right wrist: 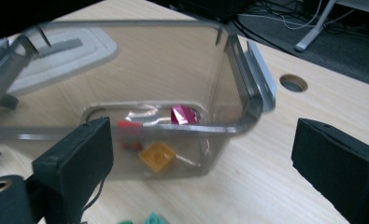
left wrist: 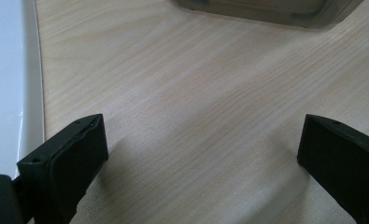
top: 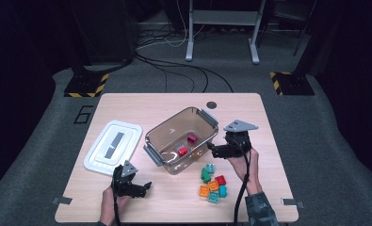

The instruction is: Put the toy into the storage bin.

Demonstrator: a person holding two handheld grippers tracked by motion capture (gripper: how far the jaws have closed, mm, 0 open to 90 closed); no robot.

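A clear plastic bin (top: 161, 133) stands mid-table with a red block (top: 182, 151) and a magenta block (top: 192, 138) inside. My right gripper (top: 212, 149) hovers open at the bin's right rim, empty. In the right gripper view the bin wall (right wrist: 238, 93) is close ahead. Through it I see the magenta block (right wrist: 183, 115), the red block (right wrist: 130, 125) and an orange block (right wrist: 158, 157). My left gripper (top: 145, 188) rests open low over bare wood, front left of the bin. Its fingers (left wrist: 74, 149) hold nothing.
A white lid (top: 113, 146) lies flat left of the bin, its edge (left wrist: 4, 93) beside my left jaw. Several loose coloured blocks (top: 213, 183) are piled front right of the bin. A round cable hole (top: 211, 104) sits at the table's far edge.
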